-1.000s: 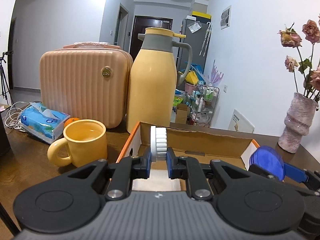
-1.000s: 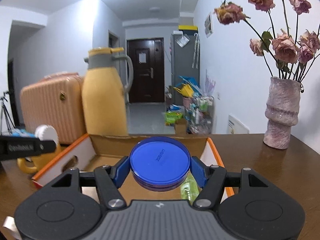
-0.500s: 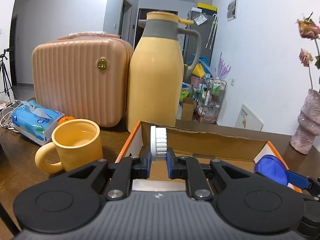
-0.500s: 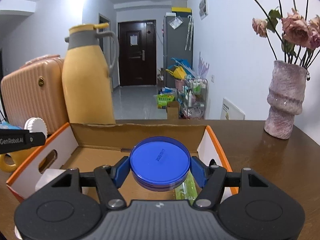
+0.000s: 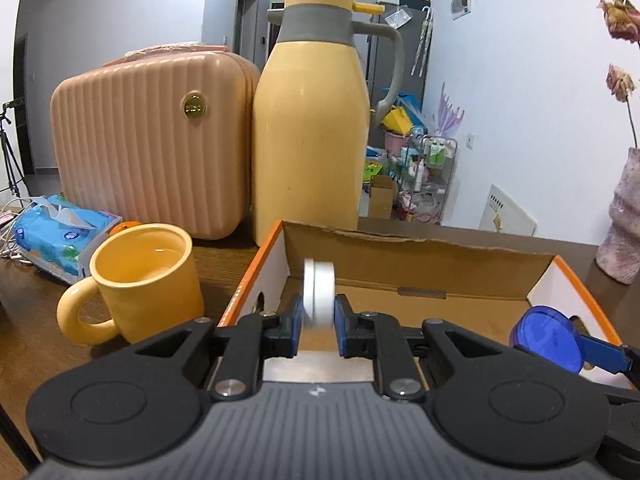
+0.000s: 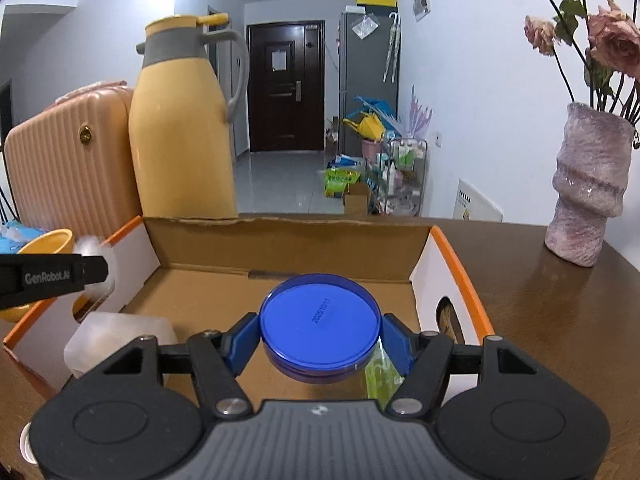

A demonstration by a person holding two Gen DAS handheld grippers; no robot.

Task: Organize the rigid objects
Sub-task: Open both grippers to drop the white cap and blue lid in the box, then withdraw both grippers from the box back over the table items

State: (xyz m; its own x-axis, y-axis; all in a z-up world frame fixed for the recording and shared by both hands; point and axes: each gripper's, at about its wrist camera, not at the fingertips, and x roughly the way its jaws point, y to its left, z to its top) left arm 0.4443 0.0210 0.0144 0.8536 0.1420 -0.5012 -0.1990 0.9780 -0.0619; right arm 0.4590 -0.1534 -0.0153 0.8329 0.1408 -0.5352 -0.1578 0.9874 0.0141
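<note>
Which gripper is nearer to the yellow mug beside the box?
Left. The left gripper, with the white cap between its jaws, is over the box's mug-side end, near the yellow mug. The right gripper, holding the blue lid, is nearer the far end.

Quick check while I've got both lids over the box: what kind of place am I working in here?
Most likely a lived-in home, at a wooden table facing a hallway. A dark entrance door, a fridge and a cluttered trolley stand behind, with a yellow thermos jug and a vase of dried roses on the table.

Two close wrist views, side by side, facing the shared cardboard box [image 5: 420,256] and thermos [image 6: 180,140].
</note>
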